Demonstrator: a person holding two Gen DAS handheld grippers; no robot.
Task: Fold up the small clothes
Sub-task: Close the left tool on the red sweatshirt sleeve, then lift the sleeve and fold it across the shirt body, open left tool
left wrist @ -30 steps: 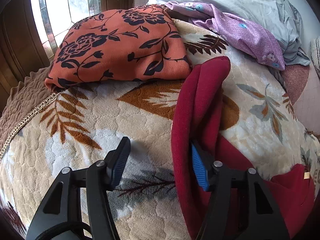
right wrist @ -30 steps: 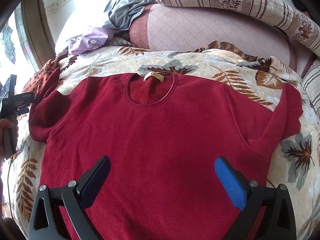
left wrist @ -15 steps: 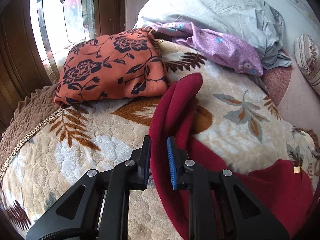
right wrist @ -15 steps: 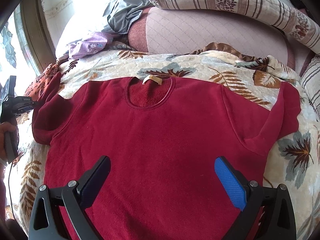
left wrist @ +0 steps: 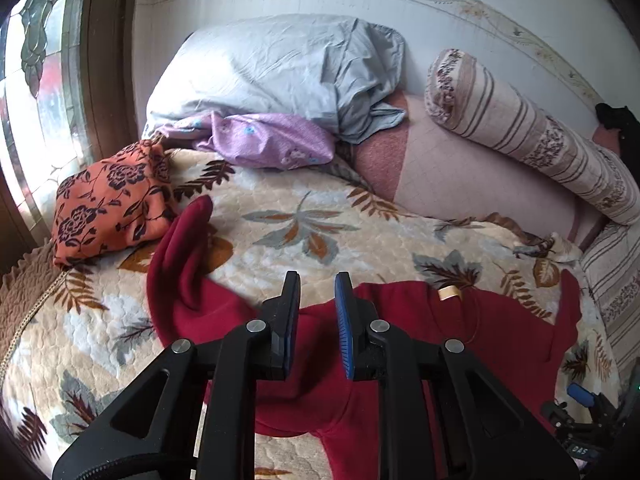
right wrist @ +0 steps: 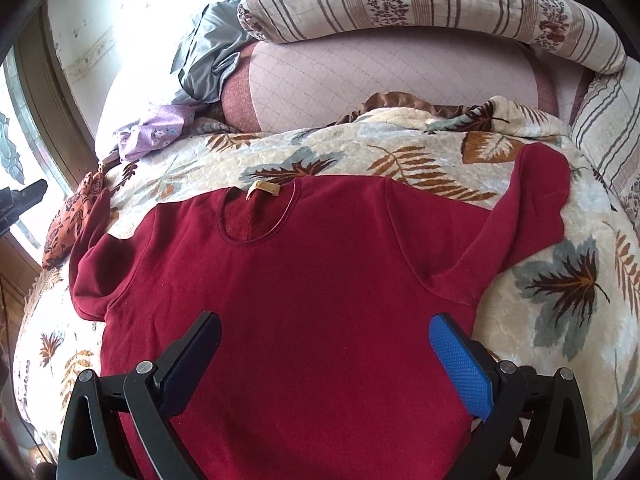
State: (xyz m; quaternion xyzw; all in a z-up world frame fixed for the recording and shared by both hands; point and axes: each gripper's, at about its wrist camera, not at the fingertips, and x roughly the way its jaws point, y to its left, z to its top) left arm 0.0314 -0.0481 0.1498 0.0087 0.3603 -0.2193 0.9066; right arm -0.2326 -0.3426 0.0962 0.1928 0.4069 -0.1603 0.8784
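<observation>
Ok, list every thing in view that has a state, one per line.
Red sweater: spread flat, front up, neck tag showing, not yet folded.
Left sleeve: bent upward, wrinkled.
Right sleeve: stretched outward, flat.
Left claw: narrowly parted, gripping nothing.
Right claw: wide open, over the sweater's body.
Orange floral garment: folded.
Purple garment: crumpled.
Leaf-print blanket: spread under the sweater.

Left gripper (left wrist: pixel 317 320), right gripper (right wrist: pixel 325 350): black frames, silver screws, blue-padded jaws.
</observation>
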